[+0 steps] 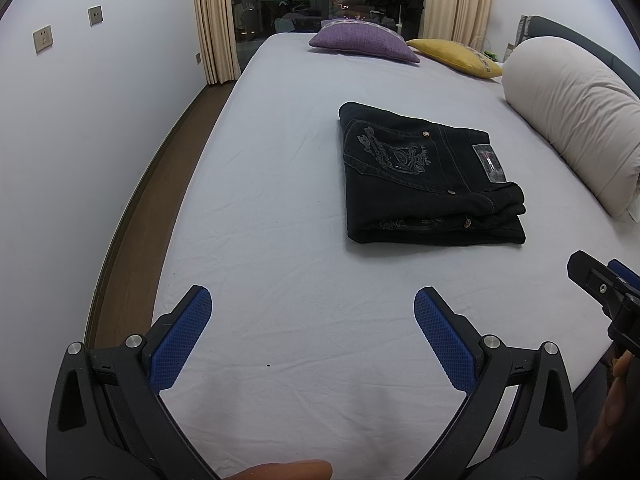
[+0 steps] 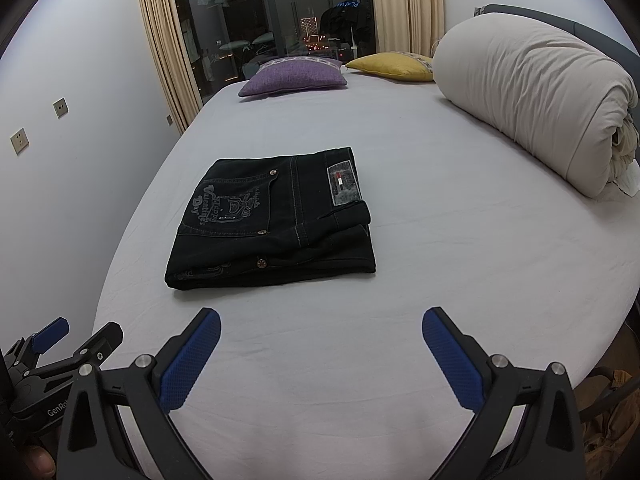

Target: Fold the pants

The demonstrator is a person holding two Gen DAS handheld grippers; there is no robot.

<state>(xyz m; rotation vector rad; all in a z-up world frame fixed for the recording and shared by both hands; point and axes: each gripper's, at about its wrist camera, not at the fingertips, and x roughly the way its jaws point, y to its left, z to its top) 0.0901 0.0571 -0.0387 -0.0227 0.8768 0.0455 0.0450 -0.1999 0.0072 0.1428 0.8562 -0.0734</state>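
Black jeans (image 1: 428,176) lie folded into a compact rectangle on the white bed sheet (image 1: 288,208), back pocket embroidery and waistband patch facing up. They also show in the right wrist view (image 2: 276,216). My left gripper (image 1: 313,300) is open and empty, hovering over the sheet, nearer than the jeans and to their left. My right gripper (image 2: 321,322) is open and empty, just short of the jeans' near edge. The right gripper also shows at the right edge of the left wrist view (image 1: 608,284), and the left gripper at the lower left of the right wrist view (image 2: 76,334).
A rolled cream duvet (image 2: 536,96) lies along the bed's right side. A purple cushion (image 2: 296,76) and a yellow cushion (image 2: 392,66) sit at the far end. A white wall (image 1: 80,128) and brown floor strip (image 1: 132,216) run on the left; curtains and a dark window are behind.
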